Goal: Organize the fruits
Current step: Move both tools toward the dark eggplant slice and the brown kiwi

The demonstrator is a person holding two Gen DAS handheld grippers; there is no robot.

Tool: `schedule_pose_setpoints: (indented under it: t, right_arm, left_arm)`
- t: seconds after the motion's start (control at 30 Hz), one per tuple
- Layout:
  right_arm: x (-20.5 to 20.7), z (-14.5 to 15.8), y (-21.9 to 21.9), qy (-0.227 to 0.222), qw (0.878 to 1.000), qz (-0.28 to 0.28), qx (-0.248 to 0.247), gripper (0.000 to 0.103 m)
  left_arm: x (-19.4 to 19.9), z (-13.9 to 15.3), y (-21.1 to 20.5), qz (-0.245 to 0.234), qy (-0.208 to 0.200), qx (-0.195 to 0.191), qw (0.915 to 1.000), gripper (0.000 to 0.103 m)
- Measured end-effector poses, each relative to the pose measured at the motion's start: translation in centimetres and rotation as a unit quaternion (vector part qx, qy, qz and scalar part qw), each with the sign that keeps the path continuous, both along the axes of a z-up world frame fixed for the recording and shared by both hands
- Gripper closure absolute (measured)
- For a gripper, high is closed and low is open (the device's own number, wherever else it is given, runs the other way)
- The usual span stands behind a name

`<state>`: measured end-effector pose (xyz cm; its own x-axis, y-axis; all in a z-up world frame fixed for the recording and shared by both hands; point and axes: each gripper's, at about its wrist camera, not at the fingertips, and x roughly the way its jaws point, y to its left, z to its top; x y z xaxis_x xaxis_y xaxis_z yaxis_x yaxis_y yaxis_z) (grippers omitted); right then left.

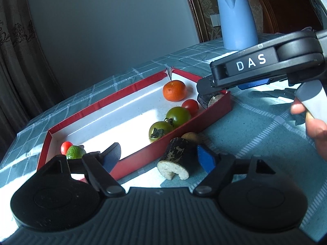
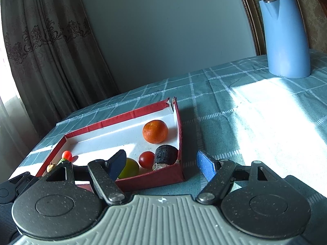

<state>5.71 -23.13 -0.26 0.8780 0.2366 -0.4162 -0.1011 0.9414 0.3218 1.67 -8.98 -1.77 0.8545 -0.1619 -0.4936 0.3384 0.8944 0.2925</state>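
Your left gripper [image 1: 159, 157] was spread wide around a dark sugarcane chunk [image 1: 176, 158] just outside the red tray [image 1: 179, 136]. Your right gripper [image 2: 161, 164] also sat open, gripping nothing, over the tray's near corner.

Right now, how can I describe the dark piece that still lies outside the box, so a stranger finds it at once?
Start at the red box on the checked tablecloth. Just outside its near wall, between the left gripper's open fingers, lies a dark sugarcane piece. Unlike the second dark piece in the box corner, it lies on the cloth, pale notched end towards the camera.
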Motion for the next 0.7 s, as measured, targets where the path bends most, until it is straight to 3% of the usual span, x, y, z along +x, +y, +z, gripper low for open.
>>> schedule_pose_setpoints:
  t: [0.2,0.4,0.57,0.7]
  right_arm:
    - [0.0,-0.1,0.0,0.001,1.000,-0.003,0.000,0.027]
    - [0.0,0.0,-0.1,0.001,1.000,-0.002,0.001,0.027]
    - [0.1,0.0,-0.2,0.002,1.000,-0.003,0.004,0.027]
    - [0.1,0.0,-0.1,0.004,1.000,0.001,0.003,0.027]
  left_arm:
    - [-0.8,0.4,0.6,-0.006,-0.007,-0.016,0.9998,0.038]
    - [-1.2,0.3,0.0,-0.023,-0.005,-0.008,0.9997,0.038]
    - [-1.0,0.6,1.1,-0.038,0.027,-0.052,0.9976,0.038]
    - [-0.2,0.1,0.3,-0.038,0.047,-0.036,0.9975,0.039]
